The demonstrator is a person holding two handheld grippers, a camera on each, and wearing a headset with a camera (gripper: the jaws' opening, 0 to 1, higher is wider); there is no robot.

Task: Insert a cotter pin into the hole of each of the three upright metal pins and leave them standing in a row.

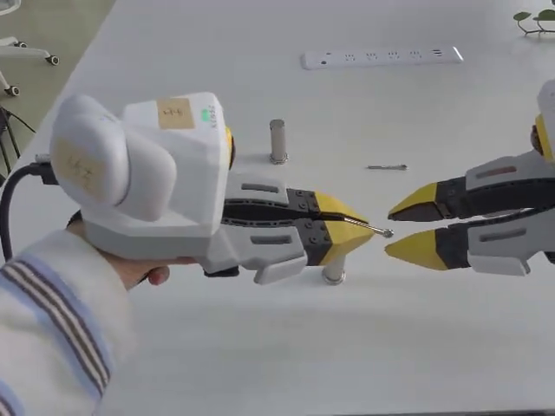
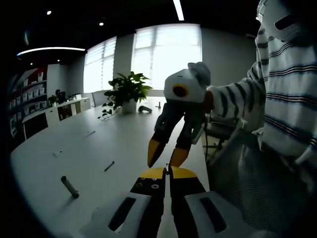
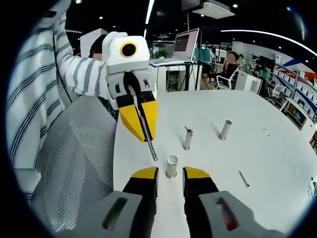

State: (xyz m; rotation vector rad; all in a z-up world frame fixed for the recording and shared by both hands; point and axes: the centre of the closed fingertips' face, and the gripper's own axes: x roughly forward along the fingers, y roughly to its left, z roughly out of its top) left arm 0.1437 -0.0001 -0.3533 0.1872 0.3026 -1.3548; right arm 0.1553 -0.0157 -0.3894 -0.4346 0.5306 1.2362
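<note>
**Thin silver cotter pin (image 1: 371, 227) held above the white table (image 1: 260, 347), not yet in a hole.**
The left gripper (image 1: 362, 228) pinches it with jaws pressed together; the right gripper (image 1: 389, 230) faces its tip, jaws spread. Next, I judge, it must be lined up with the small hole of the nearest short grey upright metal pin (image 3: 172, 166), standing just below.

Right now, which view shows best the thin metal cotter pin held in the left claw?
The right gripper view: the thin metal cotter pin sticks out clearly from the shut left claw. The head view shows its end; the left gripper view barely shows it.
</note>
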